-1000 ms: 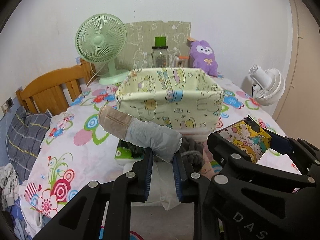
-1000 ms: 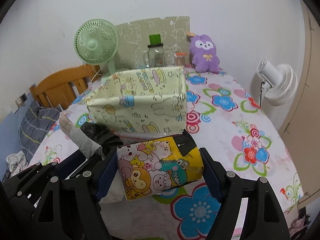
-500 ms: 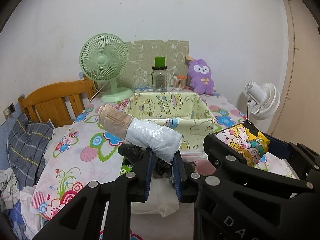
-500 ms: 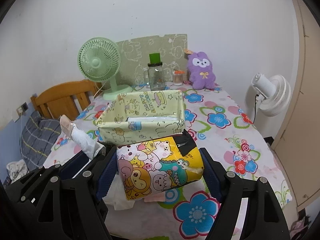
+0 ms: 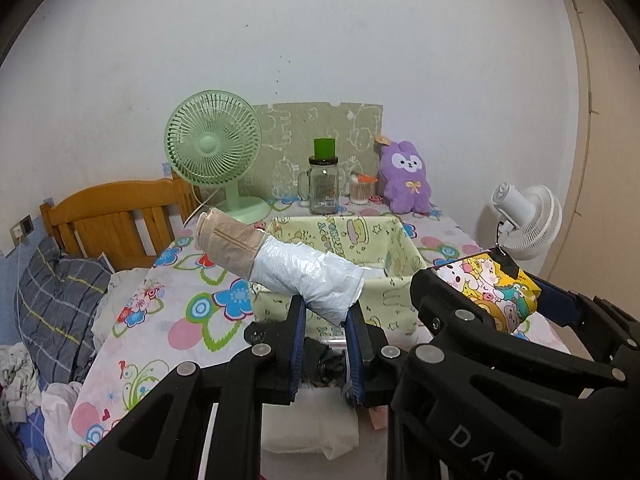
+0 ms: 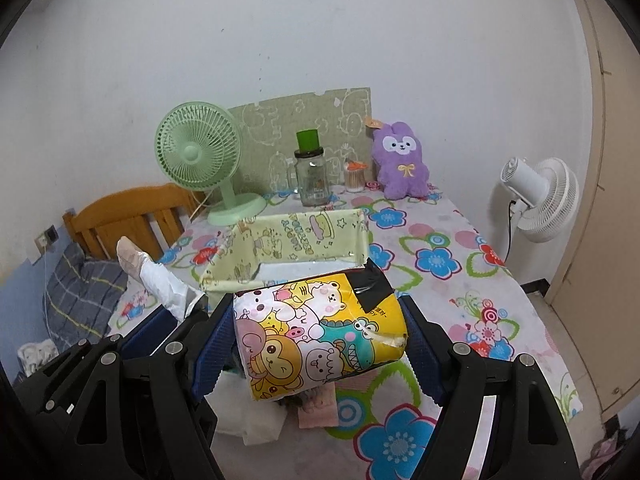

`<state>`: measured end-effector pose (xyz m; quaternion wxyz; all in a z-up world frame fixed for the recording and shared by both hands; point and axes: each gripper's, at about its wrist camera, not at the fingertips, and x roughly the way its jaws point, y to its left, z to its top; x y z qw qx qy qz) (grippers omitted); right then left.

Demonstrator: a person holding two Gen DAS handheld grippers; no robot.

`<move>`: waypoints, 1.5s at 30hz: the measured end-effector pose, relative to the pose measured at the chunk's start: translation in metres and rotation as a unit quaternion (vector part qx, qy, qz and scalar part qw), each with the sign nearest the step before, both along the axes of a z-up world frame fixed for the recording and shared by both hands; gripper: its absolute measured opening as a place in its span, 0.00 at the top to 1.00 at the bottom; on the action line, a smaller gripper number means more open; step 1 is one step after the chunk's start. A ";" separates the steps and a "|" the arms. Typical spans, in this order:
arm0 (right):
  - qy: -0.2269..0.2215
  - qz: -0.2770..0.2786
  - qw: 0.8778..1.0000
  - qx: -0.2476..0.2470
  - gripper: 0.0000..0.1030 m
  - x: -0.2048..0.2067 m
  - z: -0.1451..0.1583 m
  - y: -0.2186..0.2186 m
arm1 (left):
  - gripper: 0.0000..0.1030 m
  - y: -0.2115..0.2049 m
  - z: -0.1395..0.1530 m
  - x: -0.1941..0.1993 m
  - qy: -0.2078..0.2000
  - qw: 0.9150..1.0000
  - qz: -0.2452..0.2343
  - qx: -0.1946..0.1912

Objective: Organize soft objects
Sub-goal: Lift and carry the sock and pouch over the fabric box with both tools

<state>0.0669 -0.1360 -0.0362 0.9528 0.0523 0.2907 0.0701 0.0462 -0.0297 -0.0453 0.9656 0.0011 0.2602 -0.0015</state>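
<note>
the left gripper [image 5: 326, 316] has its jaws pressed tight on the near end of a rolled beige cloth wrapped partly in white crinkled plastic [image 5: 280, 262], which juts up and to the left above the table. the right gripper [image 6: 320, 336] has its jaws spread wide yet clamped on either side of a soft yellow packet printed with cartoon animals and patched with black tape [image 6: 316, 328], held clear of the floral tablecloth [image 6: 440, 256]. just beyond both held things sits an open pale yellow fabric box with cartoon prints [image 6: 304, 236] in the middle of the table. at the far edge stand a green desk fan [image 5: 214, 152], a glass jar with a green lid [image 5: 323, 184] and a purple plush rabbit [image 5: 406, 176]. a white fan [image 6: 540, 200] stands off the table's right side.
</note>
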 end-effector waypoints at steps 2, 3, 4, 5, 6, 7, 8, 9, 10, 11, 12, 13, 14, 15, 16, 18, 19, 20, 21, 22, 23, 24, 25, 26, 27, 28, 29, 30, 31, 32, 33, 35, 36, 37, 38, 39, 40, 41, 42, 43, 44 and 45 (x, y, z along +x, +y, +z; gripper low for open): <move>-0.001 -0.001 1.000 0.001 0.22 0.004 0.001 0.000 | 0.82 0.000 0.001 0.002 -0.001 1.000 0.000 0.000; -0.001 -0.002 1.000 0.001 0.22 0.006 0.001 0.000 | 0.82 0.000 0.001 0.004 -0.002 1.000 0.000 -0.001; -0.001 -0.003 1.000 0.001 0.22 0.008 0.002 0.000 | 0.82 0.000 0.002 0.005 -0.002 1.000 0.000 -0.002; -0.001 -0.003 1.000 0.002 0.22 0.010 0.002 0.000 | 0.82 0.000 0.002 0.008 -0.002 1.000 0.000 -0.003; -0.001 -0.004 1.000 0.002 0.22 0.012 0.003 0.000 | 0.82 0.000 0.003 0.010 -0.002 1.000 0.001 -0.003; -0.001 -0.004 1.000 0.003 0.22 0.014 0.003 0.000 | 0.82 0.001 0.004 0.012 -0.003 1.000 0.002 -0.004; -0.002 -0.003 1.000 0.004 0.22 0.016 0.004 0.001 | 0.82 0.001 0.004 0.013 -0.004 1.000 0.002 -0.004; -0.003 -0.003 1.000 0.005 0.22 0.018 0.005 0.001 | 0.82 0.002 0.005 0.015 -0.005 1.000 0.003 -0.004; -0.003 -0.003 1.000 0.006 0.22 0.021 0.005 0.001 | 0.82 0.002 0.005 0.018 -0.006 1.000 0.003 -0.005; -0.004 -0.004 1.000 0.007 0.22 0.024 0.006 0.001 | 0.82 0.002 0.006 0.020 -0.007 1.000 0.004 -0.006; -0.004 -0.004 1.000 0.010 0.22 0.027 0.007 0.001 | 0.82 0.003 0.007 0.023 -0.008 1.000 0.005 -0.008; -0.005 -0.004 1.000 0.011 0.22 0.029 0.008 0.001 | 0.82 0.003 0.008 0.025 -0.008 1.000 0.005 -0.008; -0.005 -0.005 1.000 0.011 0.22 0.031 0.008 0.002 | 0.82 0.004 0.009 0.027 -0.010 1.000 0.005 -0.009; -0.006 -0.005 1.000 0.012 0.22 0.034 0.009 0.002 | 0.82 0.004 0.010 0.029 -0.010 1.000 0.005 -0.009; -0.006 -0.005 1.000 0.012 0.22 0.036 0.010 0.001 | 0.82 0.004 0.011 0.031 -0.011 1.000 0.005 -0.009; -0.009 -0.006 1.000 0.012 0.22 0.041 0.012 0.002 | 0.82 0.004 0.012 0.036 -0.013 1.000 0.004 -0.009; -0.009 -0.006 1.000 0.011 0.22 0.043 0.012 0.002 | 0.82 0.004 0.012 0.038 -0.013 1.000 0.003 -0.009; -0.010 -0.006 1.000 0.010 0.22 0.046 0.012 0.003 | 0.82 0.005 0.013 0.042 -0.014 1.000 0.001 -0.008; -0.011 -0.006 1.000 0.010 0.22 0.049 0.012 0.004 | 0.82 0.005 0.013 0.044 -0.014 1.000 0.001 -0.006; -0.011 -0.005 1.000 0.008 0.22 0.053 0.012 0.004 | 0.82 0.006 0.013 0.047 -0.014 1.000 0.001 -0.006; -0.012 -0.005 1.000 0.006 0.22 0.055 0.012 0.005 | 0.82 0.006 0.013 0.051 -0.015 1.000 0.000 -0.005; -0.013 -0.005 1.000 0.005 0.22 0.057 0.012 0.006 | 0.82 0.006 0.013 0.053 -0.015 1.000 -0.001 -0.003; -0.015 -0.005 1.000 0.003 0.22 0.060 0.012 0.006 | 0.82 0.006 0.013 0.056 -0.016 1.000 -0.001 -0.002; -0.016 -0.006 1.000 0.001 0.22 0.064 0.012 0.007 | 0.82 0.006 0.013 0.060 -0.017 1.000 -0.001 0.000; -0.017 -0.007 1.000 -0.001 0.22 0.067 0.012 0.007 | 0.82 0.006 0.013 0.062 -0.017 1.000 -0.001 0.000; -0.016 -0.007 1.000 -0.002 0.22 0.070 0.011 0.008 | 0.82 0.006 0.013 0.065 -0.017 1.000 -0.002 0.000; -0.017 -0.007 1.000 -0.003 0.22 0.073 0.011 0.008 | 0.82 0.007 0.013 0.068 -0.017 1.000 -0.003 0.000; -0.016 -0.008 1.000 -0.003 0.22 0.076 0.011 0.008 | 0.82 0.008 0.012 0.072 -0.016 1.000 -0.003 0.000; -0.016 -0.008 1.000 -0.003 0.22 0.079 0.010 0.008 | 0.82 0.008 0.012 0.074 -0.016 1.000 -0.003 0.000; -0.015 -0.008 1.000 -0.003 0.22 0.082 0.009 0.009 | 0.82 0.008 0.011 0.077 -0.015 1.000 -0.004 0.000; -0.014 -0.009 1.000 -0.004 0.22 0.086 0.008 0.010 | 0.82 0.009 0.010 0.081 -0.013 1.000 -0.004 0.000; -0.010 -0.010 1.000 -0.003 0.22 0.093 0.006 0.011 | 0.82 0.010 0.008 0.089 -0.008 1.000 -0.005 0.000; -0.007 -0.010 1.000 -0.003 0.22 0.097 0.004 0.011 | 0.82 0.011 0.007 0.093 -0.006 1.000 -0.006 0.000; -0.006 -0.011 1.000 -0.003 0.22 0.100 0.003 0.011 | 0.82 0.010 0.006 0.096 -0.005 1.000 -0.006 0.001; -0.004 -0.011 1.000 -0.002 0.22 0.103 0.001 0.011 | 0.82 0.010 0.004 0.099 -0.003 1.000 -0.006 0.001; -0.002 -0.012 1.000 -0.002 0.22 0.107 -0.001 0.011 | 0.82 0.010 0.003 0.104 0.000 1.000 -0.008 0.002; 0.000 -0.013 1.000 -0.002 0.22 0.110 -0.002 0.011 | 0.82 0.009 0.001 0.108 0.002 1.000 -0.009 0.002; 0.002 -0.013 1.000 -0.001 0.22 0.114 -0.004 0.010 | 0.82 0.008 0.000 0.112 0.004 1.000 -0.010 0.002; 0.004 -0.014 1.000 0.000 0.22 0.117 -0.006 0.010 | 0.82 0.008 -0.002 0.116 0.006 1.000 -0.012 0.002; 0.006 -0.014 1.000 0.000 0.22 0.120 -0.008 0.009 | 0.82 0.007 -0.003 0.119 0.009 1.000 -0.013 0.003; 0.008 -0.014 1.000 0.001 0.22 0.124 -0.010 0.009 | 0.82 0.007 -0.004 0.121 0.010 1.000 -0.014 0.003; 0.011 -0.014 1.000 0.002 0.22 0.128 -0.012 0.009 | 0.82 0.006 -0.006 0.125 0.013 1.000 -0.016 0.003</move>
